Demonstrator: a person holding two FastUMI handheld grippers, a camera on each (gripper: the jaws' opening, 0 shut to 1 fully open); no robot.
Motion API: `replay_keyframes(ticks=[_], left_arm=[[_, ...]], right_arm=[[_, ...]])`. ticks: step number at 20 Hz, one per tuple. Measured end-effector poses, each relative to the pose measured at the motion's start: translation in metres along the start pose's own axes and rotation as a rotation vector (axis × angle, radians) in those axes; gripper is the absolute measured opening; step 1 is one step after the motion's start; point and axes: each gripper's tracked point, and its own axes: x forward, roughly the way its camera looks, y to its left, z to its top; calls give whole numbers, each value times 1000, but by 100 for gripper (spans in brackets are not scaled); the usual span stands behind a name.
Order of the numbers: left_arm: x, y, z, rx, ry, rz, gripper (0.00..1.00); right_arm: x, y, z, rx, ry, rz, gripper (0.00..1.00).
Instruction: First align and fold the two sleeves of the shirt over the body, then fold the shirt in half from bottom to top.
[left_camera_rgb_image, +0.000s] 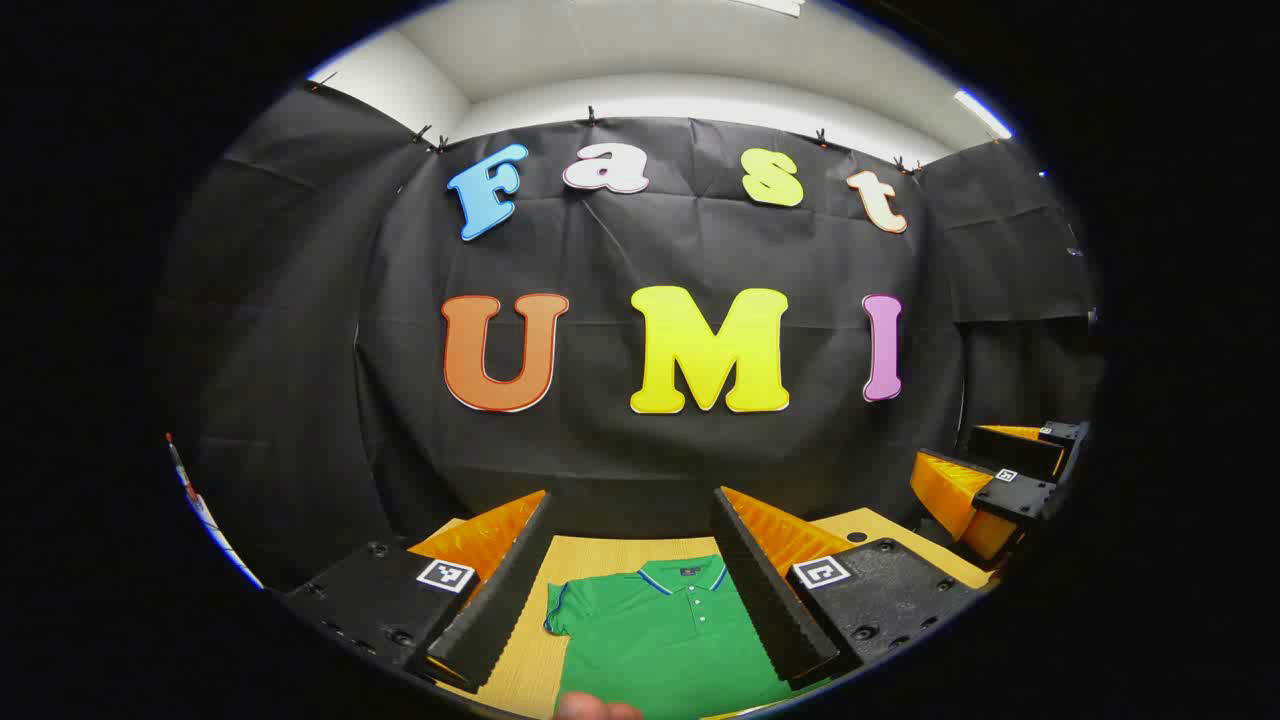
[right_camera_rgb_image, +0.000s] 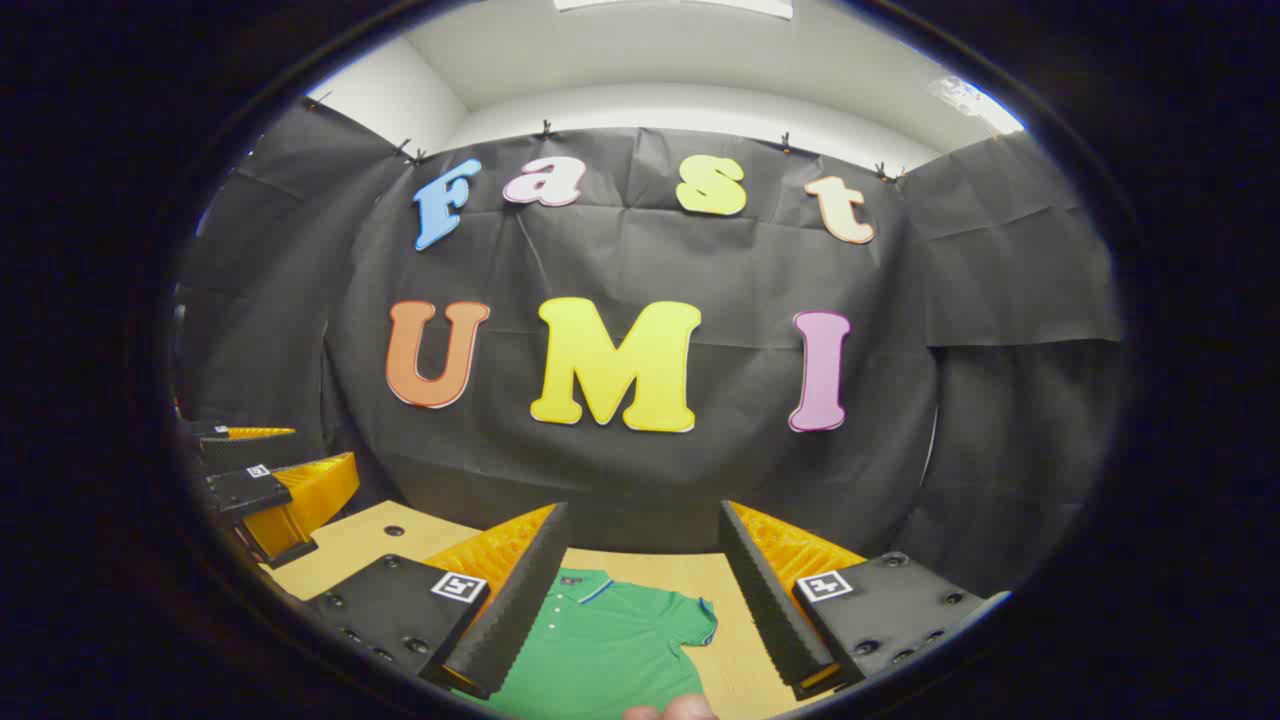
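Note:
A green polo shirt with a blue-trimmed collar lies flat on the wooden table, collar toward the booth wall. My left gripper hangs open above its collar and left sleeve, nothing between the fingers. In the right gripper view the same shirt shows its right short sleeve spread out. My right gripper is open above that side. The right gripper also appears at the right edge of the left gripper view, and the left gripper at the left edge of the right gripper view.
The table has round holes near its far corners and ends at the black cloth wall. A fingertip shows at the bottom edge of the left gripper view, another fingertip at the bottom of the right gripper view.

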Motion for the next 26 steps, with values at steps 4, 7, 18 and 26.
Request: replay_keyframes(ticks=[4,7,18,26], left_arm=[[3,-3,0,6,-1,8,99],[4,-4,1,7,1,12,99],[4,3,-3,17,20,53,100],[4,9,-8,23,26,67,100]], right_arm=[[4,-1,1,11,-1,20,96],[7,-6,0,11,3,23,95],[20,-20,-8,12,32,34,95],[40,-41,-31,-2,96,42,96]])
